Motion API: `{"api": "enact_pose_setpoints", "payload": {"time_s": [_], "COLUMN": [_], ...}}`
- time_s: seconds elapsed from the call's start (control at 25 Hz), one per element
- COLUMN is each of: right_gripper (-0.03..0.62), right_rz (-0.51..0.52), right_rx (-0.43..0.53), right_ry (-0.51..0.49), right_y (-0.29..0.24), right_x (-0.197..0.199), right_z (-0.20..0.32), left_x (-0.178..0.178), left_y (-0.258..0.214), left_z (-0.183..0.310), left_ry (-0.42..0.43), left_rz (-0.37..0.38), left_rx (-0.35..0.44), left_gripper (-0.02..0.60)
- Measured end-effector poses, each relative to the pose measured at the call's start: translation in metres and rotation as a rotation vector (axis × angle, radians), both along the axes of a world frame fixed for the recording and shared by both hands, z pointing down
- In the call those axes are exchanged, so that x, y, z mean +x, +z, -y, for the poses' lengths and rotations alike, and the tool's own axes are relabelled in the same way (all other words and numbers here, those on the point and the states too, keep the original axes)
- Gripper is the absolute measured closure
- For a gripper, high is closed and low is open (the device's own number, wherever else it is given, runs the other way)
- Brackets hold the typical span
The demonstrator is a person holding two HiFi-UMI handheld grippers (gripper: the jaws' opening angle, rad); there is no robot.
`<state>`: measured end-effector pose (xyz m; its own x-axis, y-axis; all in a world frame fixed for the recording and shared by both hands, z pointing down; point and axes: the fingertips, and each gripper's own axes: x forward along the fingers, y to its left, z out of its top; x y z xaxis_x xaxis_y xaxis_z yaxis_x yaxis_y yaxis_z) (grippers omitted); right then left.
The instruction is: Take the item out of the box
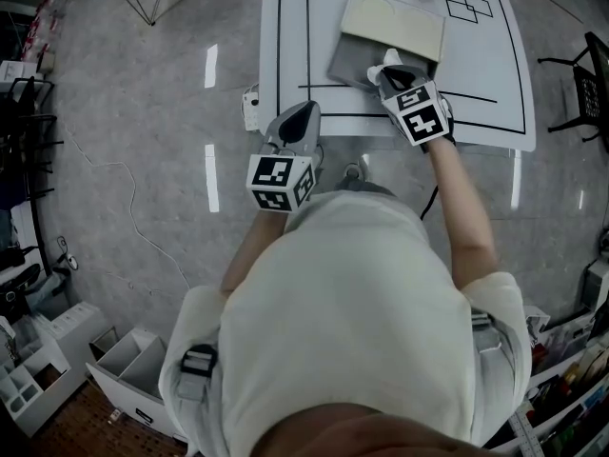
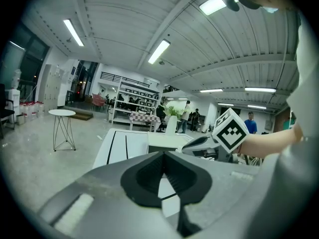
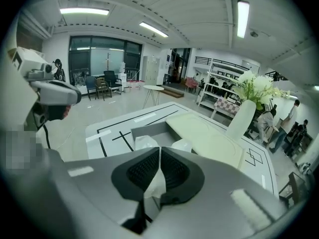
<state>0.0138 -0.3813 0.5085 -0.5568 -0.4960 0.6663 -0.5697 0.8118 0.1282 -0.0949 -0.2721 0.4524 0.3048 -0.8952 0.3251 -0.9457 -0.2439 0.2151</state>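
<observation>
A shallow grey box stands open on the white table, its cream lid lying beside it. My right gripper hovers over the box's near side, shut on a white crinkled wrapped item that is pinched between the pads. Bits of that white wrapping show past the jaws above the box. My left gripper hangs at the table's front edge, left of the box, shut with nothing in it. In the left gripper view its jaws meet, with the right gripper beyond.
Black lines mark the tabletop. A white vase with flowers stands at the table's far side. A small round table stands on the floor to the left. Shelves, chairs and people fill the room's far end.
</observation>
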Motion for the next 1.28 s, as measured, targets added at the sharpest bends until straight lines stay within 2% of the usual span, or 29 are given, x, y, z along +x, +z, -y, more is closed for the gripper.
{"api": "enact_pose_setpoints", "payload": {"time_s": [0.72, 1.28], "right_gripper": [0.583, 0.583], "right_rz": [0.117, 0.195], "right_rx": [0.079, 0.124], "right_ry": [0.081, 0.159], "right_y": [-0.039, -0.050], "right_x": [-0.015, -0.018], "right_z": [-0.093, -0.170], "left_x": [-0.006, -0.009], "left_y": [-0.004, 0.000], "left_z": [-0.067, -0.116], "left_ry": [0.052, 0.102], "left_rz": [-0.013, -0.023], "left_rx": [0.009, 0.016], "left_gripper": [0.581, 0.581]}}
